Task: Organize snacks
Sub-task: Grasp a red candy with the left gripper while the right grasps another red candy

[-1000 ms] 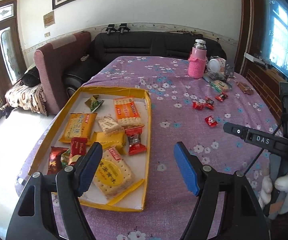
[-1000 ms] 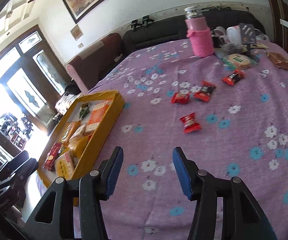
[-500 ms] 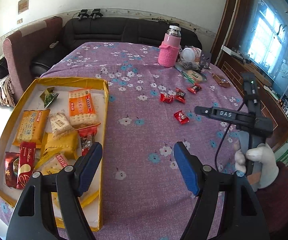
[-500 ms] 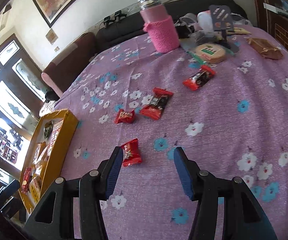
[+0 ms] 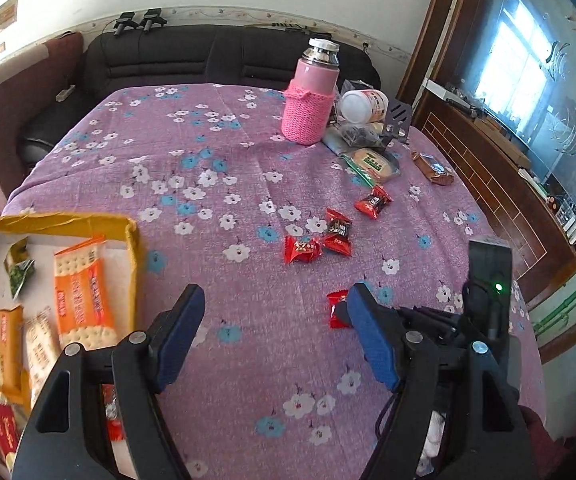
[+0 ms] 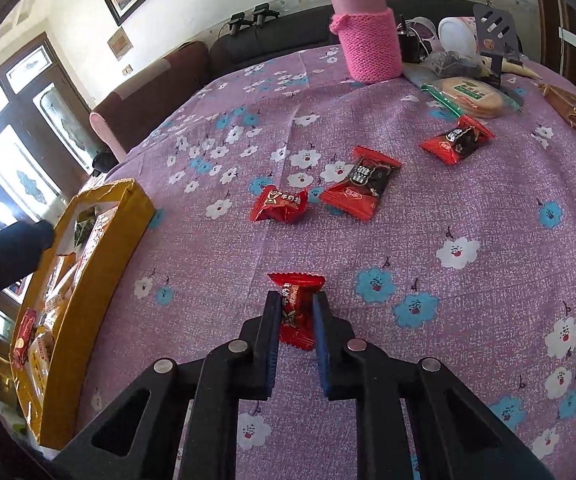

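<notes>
My right gripper is shut on a small red candy that lies on the purple flowered tablecloth. The same candy shows in the left wrist view, partly behind my right finger. My left gripper is open and empty above the cloth, right of the yellow tray. The tray holds several wrapped biscuits and snacks. Three more red candies lie further out: one, a second, a third.
A pink knit-covered flask stands at the table's far side. Beside it are a white cup, a round biscuit pack, a brown wrapped snack and a dark phone stand. A black sofa lies beyond.
My right gripper moved forward and down and shut on the nearest red candy. My left gripper swung right, away from the tray, and stays open.
</notes>
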`<state>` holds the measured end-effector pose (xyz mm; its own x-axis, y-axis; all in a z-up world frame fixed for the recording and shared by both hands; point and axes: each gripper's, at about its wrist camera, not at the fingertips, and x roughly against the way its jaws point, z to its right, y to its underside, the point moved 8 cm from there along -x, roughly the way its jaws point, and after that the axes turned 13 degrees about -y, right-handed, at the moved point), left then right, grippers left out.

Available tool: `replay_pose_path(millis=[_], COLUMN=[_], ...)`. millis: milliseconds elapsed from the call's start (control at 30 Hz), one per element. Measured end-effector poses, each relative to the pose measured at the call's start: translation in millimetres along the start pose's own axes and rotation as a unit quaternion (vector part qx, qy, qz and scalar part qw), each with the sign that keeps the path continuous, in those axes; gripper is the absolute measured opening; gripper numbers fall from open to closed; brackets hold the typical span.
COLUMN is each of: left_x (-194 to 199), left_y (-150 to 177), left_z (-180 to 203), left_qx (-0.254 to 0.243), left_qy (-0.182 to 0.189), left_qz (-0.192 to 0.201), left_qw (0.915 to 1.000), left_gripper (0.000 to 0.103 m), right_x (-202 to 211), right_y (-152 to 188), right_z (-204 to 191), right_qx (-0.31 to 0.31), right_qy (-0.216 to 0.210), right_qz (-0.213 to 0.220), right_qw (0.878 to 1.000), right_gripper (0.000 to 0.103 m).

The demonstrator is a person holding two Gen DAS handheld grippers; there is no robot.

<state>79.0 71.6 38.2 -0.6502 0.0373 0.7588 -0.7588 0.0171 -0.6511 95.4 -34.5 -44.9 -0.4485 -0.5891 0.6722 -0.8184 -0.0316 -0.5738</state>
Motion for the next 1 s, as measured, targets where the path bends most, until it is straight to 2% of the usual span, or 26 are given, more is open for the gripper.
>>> replay_pose_path(millis=[67, 233, 267, 467, 500, 533, 567, 600, 633, 667, 767, 967, 1000], left_x=[-17.4, -72.4, -81.3, -113.0, -117.9, -122.3, -125.9, -123.8, -122.5, -120.7, -115.8, -89.5, -81.6], left_y=[-8.8, -18.7, -19.5, -17.3, -15.2, -11.5, -7.5, -8.9, -8.4, -8.5, -10.0, -12.2, -11.8], left_z=[10.6, 27.4, 30.8, 53.5, 55.8, 58.0, 58.4, 57.3, 57.3, 56.2, 51.0, 38.8, 35.7], left_qx=[-0.012, -0.022, -0.028, -0.088, -0.095, -0.103, -0.109, -0.115, -0.114, -0.108, -0.102, -0.08, -0.075], left_qy=[0.002, -0.006, -0.008, -0.028, -0.028, -0.024, -0.025, -0.034, -0.026, -0.019, -0.025, -0.02, -0.016], left_qz=[0.0, -0.027, -0.031, -0.035, -0.041, -0.051, -0.06, -0.047, -0.048, -0.048, -0.042, -0.025, -0.022], left_qw=[0.9999, 0.9994, 0.9991, 0.9951, 0.9942, 0.9931, 0.9919, 0.9916, 0.992, 0.9928, 0.9936, 0.9963, 0.9968], left_gripper=[0.073, 0.073, 0.073, 0.072, 0.069, 0.053, 0.038, 0.034, 0.028, 0.026, 0.026, 0.026, 0.026], right_x=[5.2, 20.9, 23.3, 31.1, 31.2, 31.1, 30.7, 30.3, 29.6, 27.3, 17.4, 0.0, -1.6], right_y=[-1.2, -9.4, -10.6, -14.1, -13.8, -14.2, -14.5, -14.8, -14.7, -14.1, -10.3, -2.6, -1.4], right_z=[6.7, 22.2, 25.3, 42.8, 44.3, 45.5, 45.2, 45.1, 44.5, 42.1, 32.2, 11.3, 9.1], right_qx=[-0.014, -0.04, -0.045, -0.075, -0.077, -0.077, -0.078, -0.08, -0.081, -0.079, -0.063, 0.012, 0.024], right_qy=[-0.002, -0.016, -0.019, -0.027, -0.027, -0.031, -0.037, -0.041, -0.043, -0.05, -0.058, -0.021, -0.01], right_qz=[0.006, 0.022, 0.025, 0.032, 0.031, 0.031, 0.031, 0.034, 0.034, 0.031, 0.019, -0.001, -0.005], right_qw=[1.0, 0.999, 0.999, 0.996, 0.996, 0.996, 0.996, 0.995, 0.995, 0.995, 0.996, 1.0, 1.0], right_gripper=[0.016, 0.007, 0.002, 0.001, 0.001, 0.001, 0.003, 0.007, 0.007, 0.009, 0.034, 0.036, 0.03])
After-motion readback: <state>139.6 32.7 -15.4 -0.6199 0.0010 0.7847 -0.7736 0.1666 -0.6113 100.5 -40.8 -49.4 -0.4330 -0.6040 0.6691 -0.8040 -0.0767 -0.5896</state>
